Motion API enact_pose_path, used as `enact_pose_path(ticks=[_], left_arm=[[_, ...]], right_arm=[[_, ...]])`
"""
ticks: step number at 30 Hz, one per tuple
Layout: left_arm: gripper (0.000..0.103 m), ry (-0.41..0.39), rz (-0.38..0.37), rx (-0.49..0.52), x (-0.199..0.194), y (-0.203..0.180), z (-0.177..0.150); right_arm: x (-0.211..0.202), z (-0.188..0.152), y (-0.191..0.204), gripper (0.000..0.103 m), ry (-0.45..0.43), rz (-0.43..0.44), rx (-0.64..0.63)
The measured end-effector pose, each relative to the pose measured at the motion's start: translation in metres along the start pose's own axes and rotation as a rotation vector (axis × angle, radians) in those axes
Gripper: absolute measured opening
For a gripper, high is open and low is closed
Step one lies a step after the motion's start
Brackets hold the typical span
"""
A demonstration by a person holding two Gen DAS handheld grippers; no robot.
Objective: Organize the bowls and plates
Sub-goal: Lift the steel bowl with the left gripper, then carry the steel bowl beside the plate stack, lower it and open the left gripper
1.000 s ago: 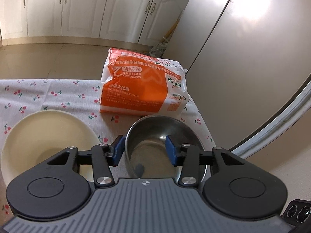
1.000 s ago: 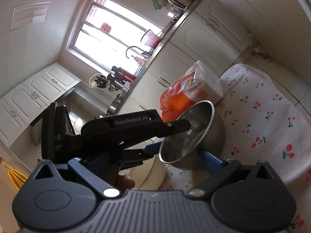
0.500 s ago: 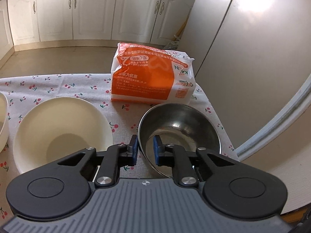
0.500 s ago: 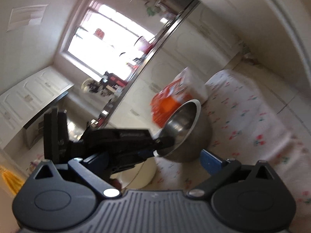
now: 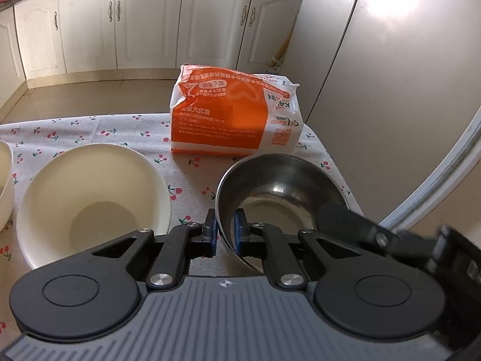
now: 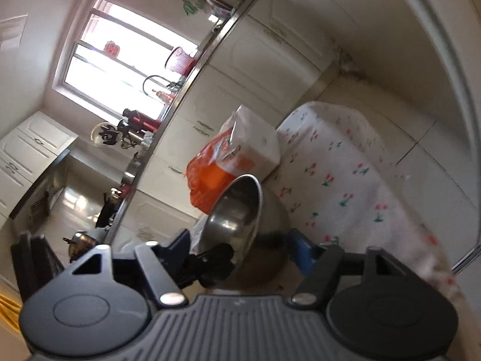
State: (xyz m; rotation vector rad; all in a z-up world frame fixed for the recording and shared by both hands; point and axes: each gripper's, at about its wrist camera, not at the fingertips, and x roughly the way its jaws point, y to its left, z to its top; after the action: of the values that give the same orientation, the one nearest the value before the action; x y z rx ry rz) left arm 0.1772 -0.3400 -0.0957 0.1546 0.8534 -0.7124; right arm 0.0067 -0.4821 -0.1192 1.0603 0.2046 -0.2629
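My left gripper (image 5: 225, 229) is shut on the near rim of a steel bowl (image 5: 279, 192) and holds it tilted above the cherry-print tablecloth (image 5: 90, 132). A large cream bowl (image 5: 90, 198) sits just left of it, and the edge of another cream bowl (image 5: 5, 186) shows at the far left. In the right wrist view my right gripper (image 6: 240, 249) is open, its blue fingers on either side of the steel bowl (image 6: 240, 219), not touching it. The right gripper's finger also shows at the lower right of the left wrist view.
An orange and white package (image 5: 234, 114) lies on the table behind the bowls, also visible in the right wrist view (image 6: 237, 156). A silver fridge (image 5: 390, 60) stands to the right. White cabinets (image 5: 120, 24) line the far wall. The table's right edge is close to the steel bowl.
My left gripper closed on the steel bowl's rim and lifted and tilted it. My right gripper moved in closer, so the bowl now sits between its open fingers.
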Motion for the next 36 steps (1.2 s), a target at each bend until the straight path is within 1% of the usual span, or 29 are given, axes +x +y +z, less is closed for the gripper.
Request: enact_pose_path(ticks=[8, 15, 22, 29, 32, 36], left_arm=[[0.008, -0.002, -0.016, -0.013, -0.015, 0.003, -0.010], [0.009, -0.010, -0.050, -0.039, -0.051, 0.009, -0.029], [0.009, -0.015, -0.079, -0.064, -0.099, 0.020, -0.062], [0.009, -0.043, -0.093, -0.075, -0.155, 0.037, -0.101], [0.009, -0.043, -0.091, -0.073, -0.171, 0.040, -0.118], [0.008, -0.040, -0.092, -0.081, -0.187, 0.045, -0.143]], right_arm=[[-0.020, -0.009, -0.001, 0.070, 0.001, 0.035, 0.030], [-0.054, -0.026, 0.015, 0.070, -0.016, 0.062, 0.025], [-0.093, -0.057, 0.037, 0.070, -0.014, 0.089, 0.003], [-0.132, -0.098, 0.060, 0.070, -0.004, 0.112, -0.030], [-0.146, -0.116, 0.065, 0.070, 0.002, 0.114, -0.037], [-0.158, -0.132, 0.061, 0.070, 0.013, 0.115, -0.010]])
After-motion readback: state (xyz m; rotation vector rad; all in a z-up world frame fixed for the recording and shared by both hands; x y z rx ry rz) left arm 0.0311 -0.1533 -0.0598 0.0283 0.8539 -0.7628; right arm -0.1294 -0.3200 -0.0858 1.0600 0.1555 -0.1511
